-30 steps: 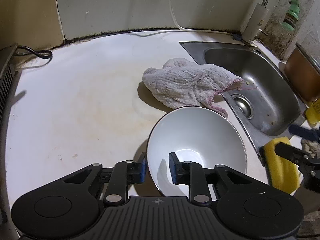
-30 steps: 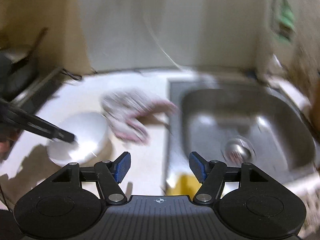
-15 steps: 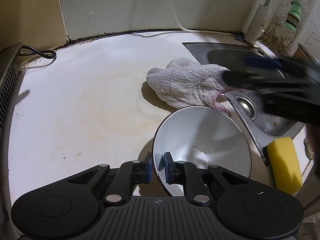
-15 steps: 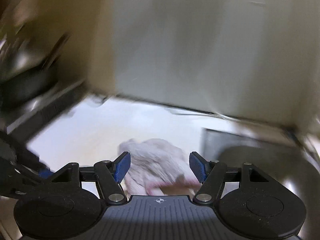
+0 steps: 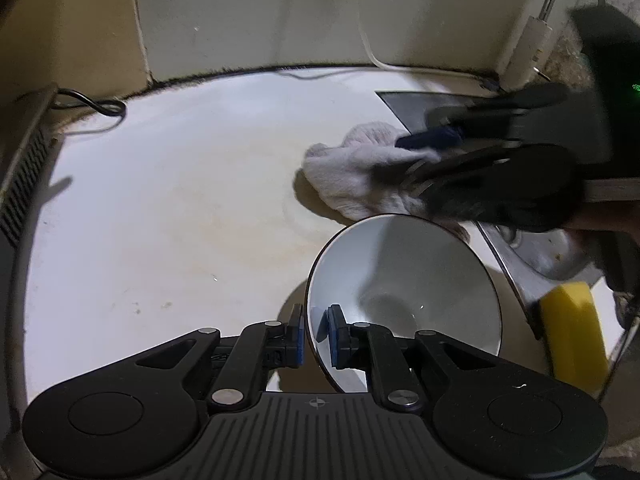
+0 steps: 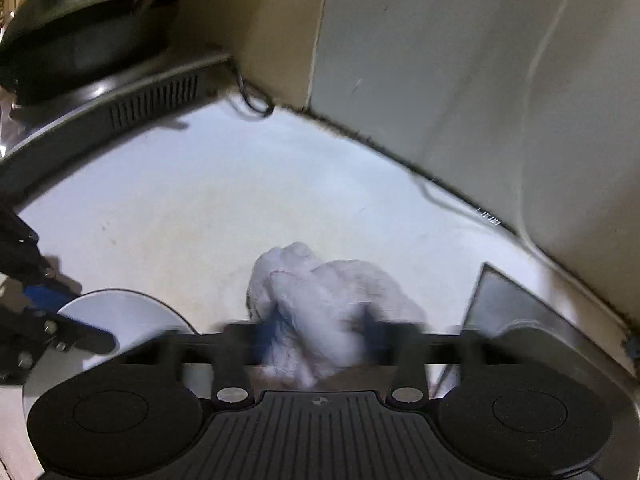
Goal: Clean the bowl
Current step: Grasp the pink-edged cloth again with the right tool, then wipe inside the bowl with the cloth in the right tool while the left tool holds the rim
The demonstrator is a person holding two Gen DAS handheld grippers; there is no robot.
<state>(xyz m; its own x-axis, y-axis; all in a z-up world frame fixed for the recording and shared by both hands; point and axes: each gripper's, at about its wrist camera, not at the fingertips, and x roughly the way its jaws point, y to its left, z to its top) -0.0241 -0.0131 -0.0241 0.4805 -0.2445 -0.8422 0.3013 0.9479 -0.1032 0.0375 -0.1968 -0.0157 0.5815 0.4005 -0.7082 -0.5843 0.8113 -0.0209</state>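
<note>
White glazed round bowl (image 5: 404, 300) sits tipped on the pale stained countertop (image 5: 180, 208), just left of the steel sink's rim (image 5: 504, 268). Left gripper (image 5: 314, 334) is clamped on the bowl's near rim, 1 blue pad outside, 1 inside, so the bowl is pinned and tilted up toward the lens. Right gripper (image 6: 316, 334) is over the crumpled white waffle-weave cloth (image 6: 320, 296), which lies on the counter just behind the bowl, touching or nearly touching its far rim. Its jaws are closing at this moment, with cloth bunched between them; motion blur hides whether the pads have bitten yet, though the left wrist view shows a blue pad at the cloth's top.

Step in hand, as I judge it: picking up the wiping cloth while the bowl is held steady. Wiping not yet begun.

Next move probably calls for: firm pinch on a thick fold, lift clear, carry over the rim and down into the bowl's interior, with the left clamp kept tight so the bowl does not spin or slide.

Materials:
- bowl: smooth, glossy, hard, thin rim, conical-ish wall, small wet glint at bottom; slippery in a 2-pad pinch.
- cloth: soft, limp, textured, pinkish edge; will drape and trail.
- counter: matte, yellowish rings and specks.
- yellow rectangular sponge (image 5: 572, 328): porous, at the sink's near edge, untouched.
</note>
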